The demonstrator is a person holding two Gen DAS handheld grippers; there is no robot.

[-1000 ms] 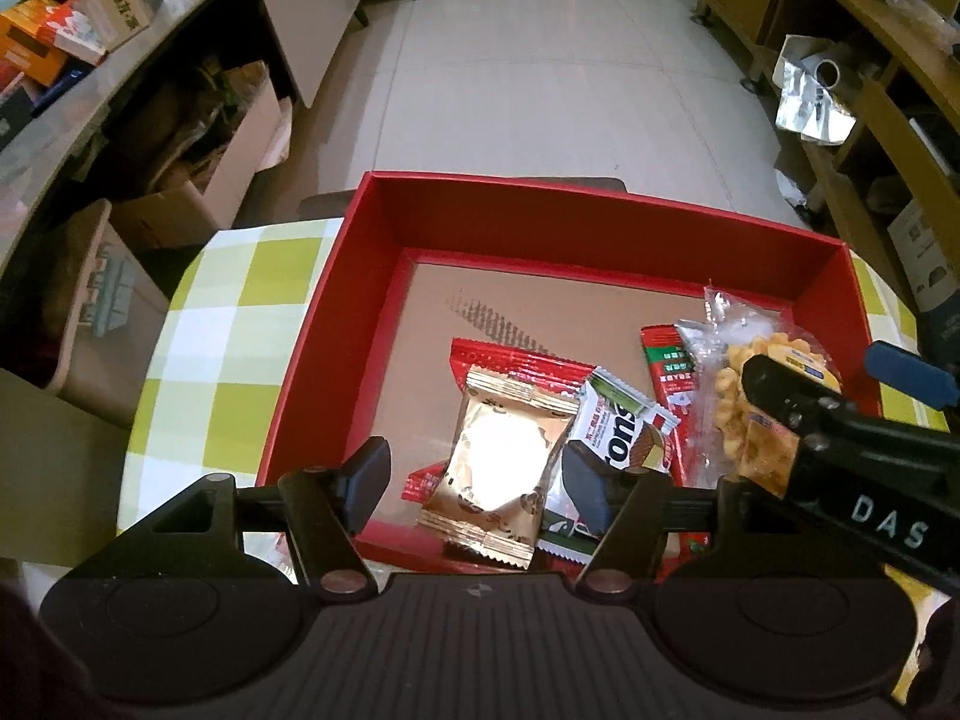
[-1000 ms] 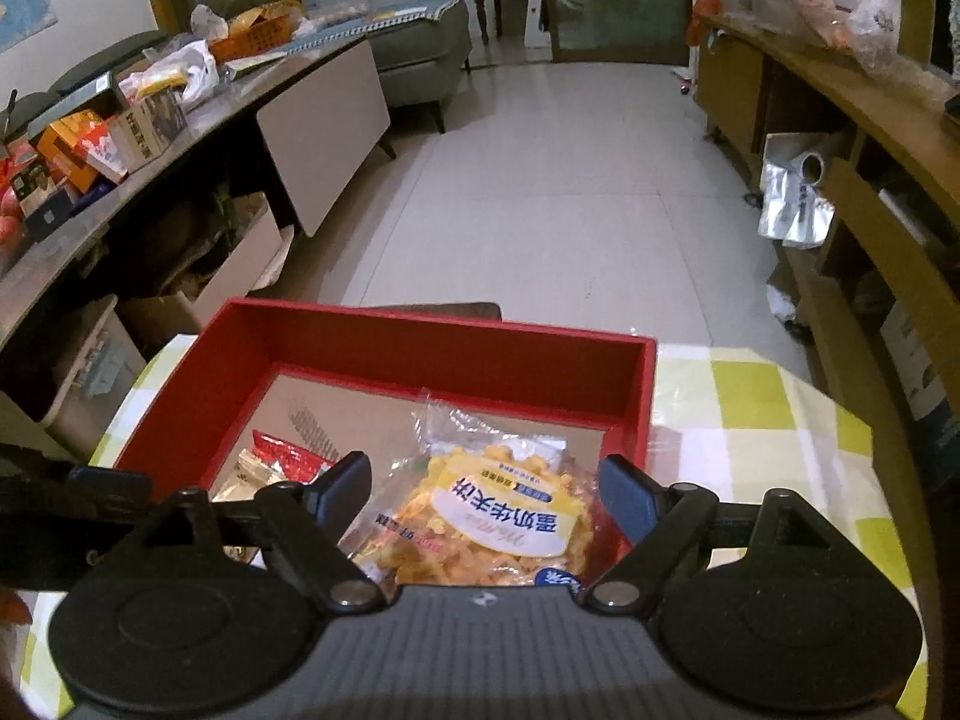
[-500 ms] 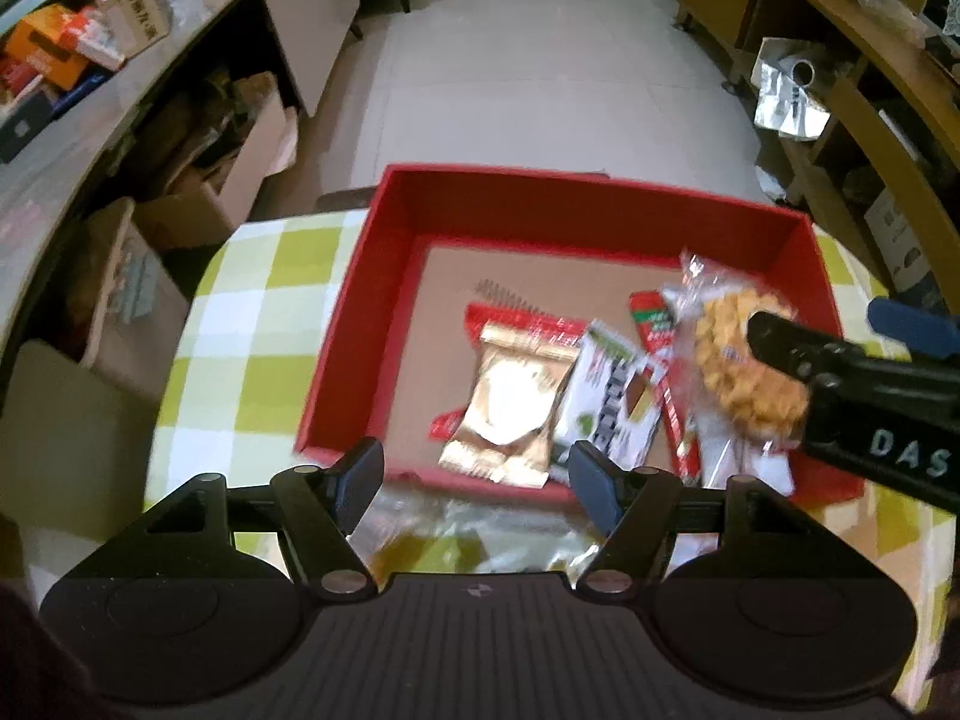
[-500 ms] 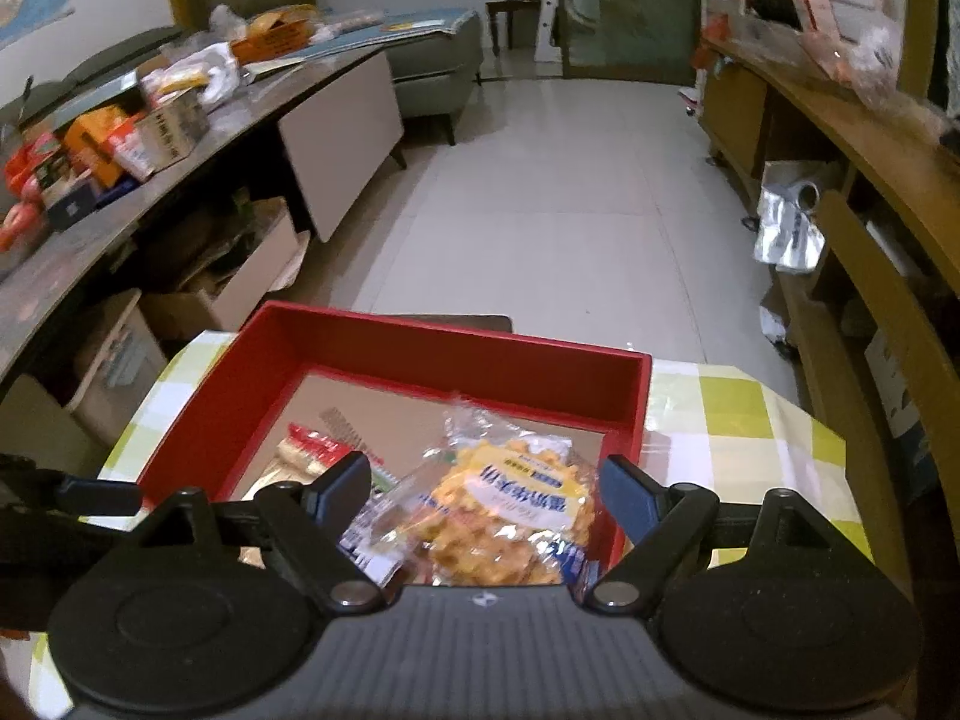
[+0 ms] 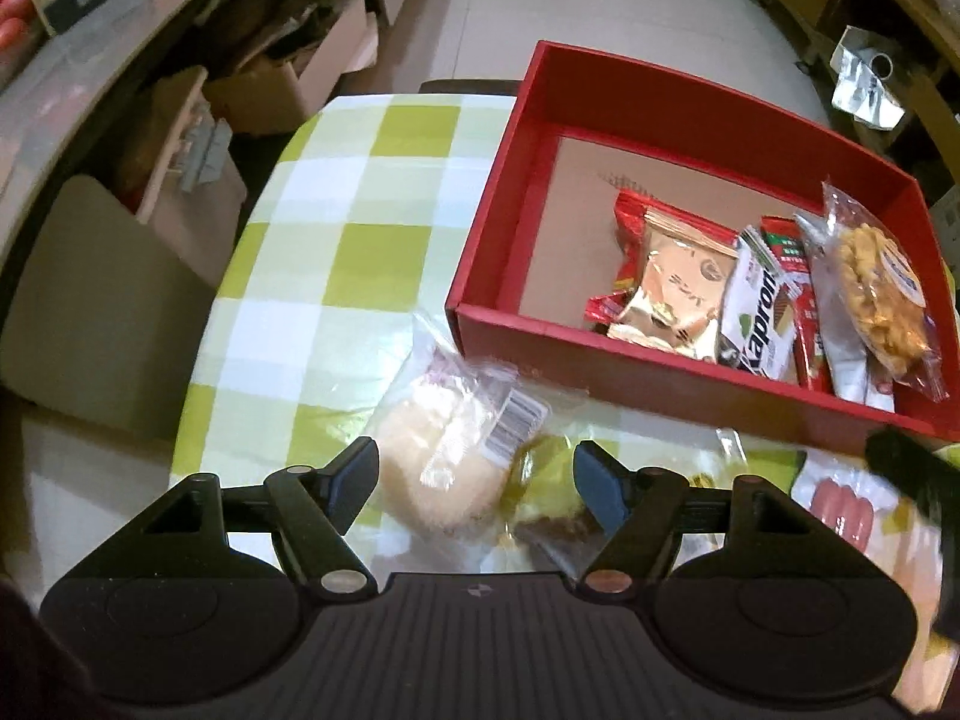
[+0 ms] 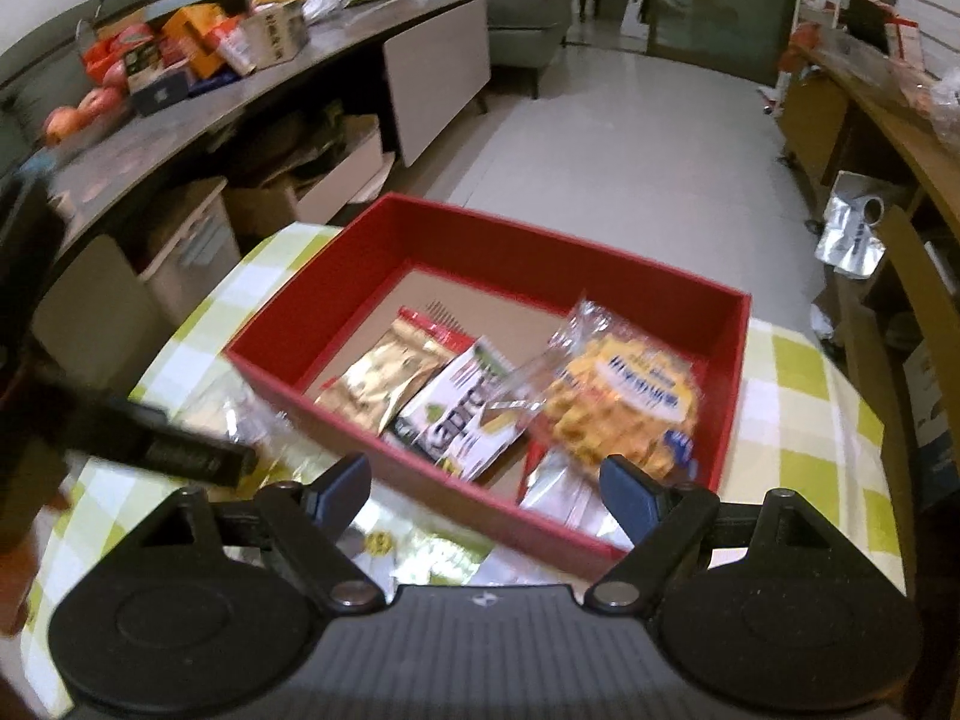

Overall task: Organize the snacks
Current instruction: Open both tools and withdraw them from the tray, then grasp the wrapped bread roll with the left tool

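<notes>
The snacks are lying in two groups around the red box [image 5: 708,372]. Inside it, against its near wall, a gold packet [image 5: 675,294] is resting on a red packet [image 5: 645,222], with a white wafer packet [image 5: 759,312] beside it and a clear bag of yellow biscuits [image 5: 879,291] leaning at the box's right end. The far half of the box is showing bare cardboard floor.

Just outside the near wall, a clear bag holding a pale bun [image 5: 447,468] is lying on the checked tabletop [image 5: 360,252], and a dark cake in wrap [image 5: 555,516] is lying just right of it. Further right along that wall, a sausage pack [image 5: 843,510] is showing, blurred.

You are holding the left gripper [image 5: 477,477] over the bun, pointing steeply down. Its jaws are opening, spread wider than the bun and cake between them, and the pads are not pressing on either.

Your right gripper [image 6: 486,489] is hovering at the near wall of the box with its jaws spread wide and pinching nothing; the wafer packet [image 6: 468,420] and biscuits [image 6: 624,405] are sitting beyond them inside the box [image 6: 372,252]. A foil packet [image 6: 420,546] is lying on the tabletop below those jaws.

To the left of the box, a cluttered counter [image 6: 198,114] is carrying cartons and red fruit.
</notes>
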